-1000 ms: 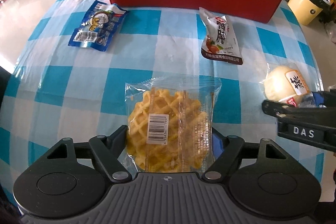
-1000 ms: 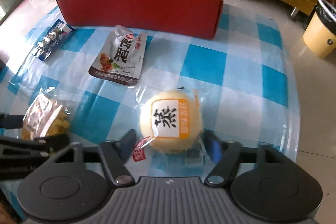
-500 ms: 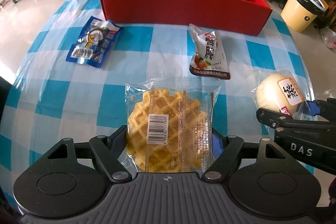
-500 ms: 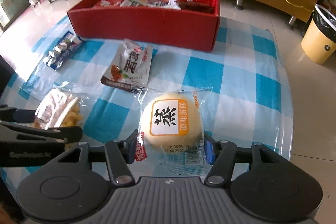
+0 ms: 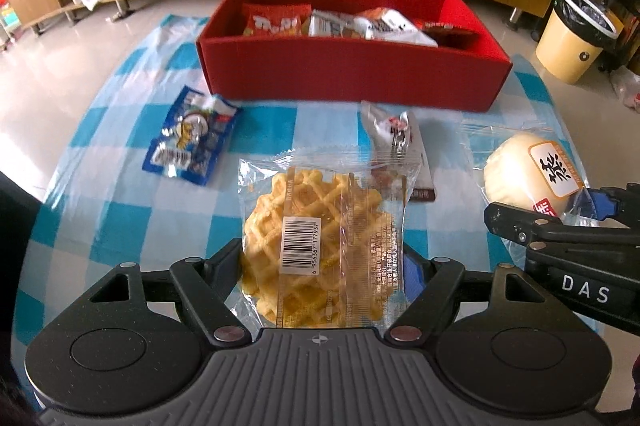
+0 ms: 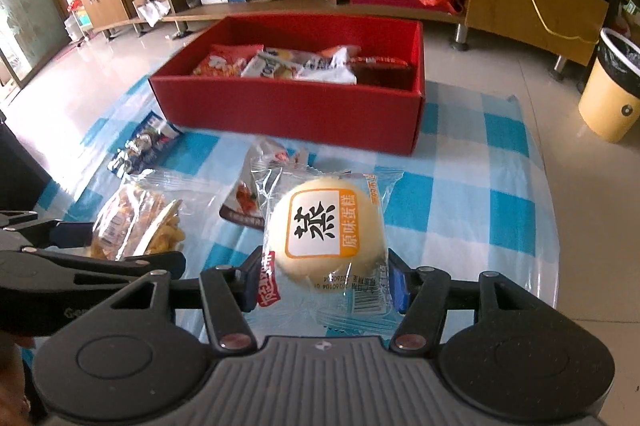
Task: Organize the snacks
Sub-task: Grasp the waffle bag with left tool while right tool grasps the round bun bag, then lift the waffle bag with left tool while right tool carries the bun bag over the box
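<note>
My left gripper (image 5: 322,266) is shut on a clear-wrapped waffle (image 5: 320,242) and holds it above the checked cloth. My right gripper (image 6: 324,280) is shut on a wrapped round steamed cake (image 6: 326,230), also lifted. Each gripper shows in the other's view: the right gripper (image 5: 560,226) with the cake (image 5: 528,178), the left gripper (image 6: 92,246) with the waffle (image 6: 136,222). The red box (image 5: 352,74) holds several snack packs at the table's far side; it also shows in the right wrist view (image 6: 288,110).
A blue snack pack (image 5: 188,142) and a white-and-brown pouch (image 5: 400,146) lie on the blue-checked cloth (image 5: 100,194) in front of the box. A yellow bin (image 5: 572,34) stands on the floor at right. Wooden shelves run behind.
Both grippers have risen and tilted up with their snacks held. The box's inside and the room behind now show.
</note>
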{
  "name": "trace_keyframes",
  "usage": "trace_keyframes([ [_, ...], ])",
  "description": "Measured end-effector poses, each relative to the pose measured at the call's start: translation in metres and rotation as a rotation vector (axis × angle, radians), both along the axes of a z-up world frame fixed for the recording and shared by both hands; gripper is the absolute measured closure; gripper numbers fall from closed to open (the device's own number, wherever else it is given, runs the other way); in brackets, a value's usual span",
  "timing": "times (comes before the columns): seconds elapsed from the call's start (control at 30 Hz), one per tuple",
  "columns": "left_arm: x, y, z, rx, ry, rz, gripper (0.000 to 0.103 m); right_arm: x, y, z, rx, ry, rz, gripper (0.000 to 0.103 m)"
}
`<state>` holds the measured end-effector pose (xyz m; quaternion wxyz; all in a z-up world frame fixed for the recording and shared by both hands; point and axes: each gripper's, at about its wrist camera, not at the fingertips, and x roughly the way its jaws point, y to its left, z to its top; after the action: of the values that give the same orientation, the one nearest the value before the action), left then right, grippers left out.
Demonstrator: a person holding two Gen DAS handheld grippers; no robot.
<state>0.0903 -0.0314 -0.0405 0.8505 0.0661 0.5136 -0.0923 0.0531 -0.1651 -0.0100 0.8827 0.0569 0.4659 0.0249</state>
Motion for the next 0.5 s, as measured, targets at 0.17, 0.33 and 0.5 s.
trace_keyframes([
  [0.17,0.006,-0.001,0.007,0.001,-0.027,0.003,0.022,0.004,-0.004,0.011,0.011,-0.033,-0.012,0.047],
  [0.33,0.012,-0.004,0.012,-0.003,-0.042,0.004,0.022,0.010,-0.007,0.019,0.021,-0.064,-0.017,0.047],
  [0.5,0.017,-0.007,0.019,0.000,-0.071,0.006,0.022,0.017,-0.006,0.028,0.016,-0.095,-0.012,0.047],
])
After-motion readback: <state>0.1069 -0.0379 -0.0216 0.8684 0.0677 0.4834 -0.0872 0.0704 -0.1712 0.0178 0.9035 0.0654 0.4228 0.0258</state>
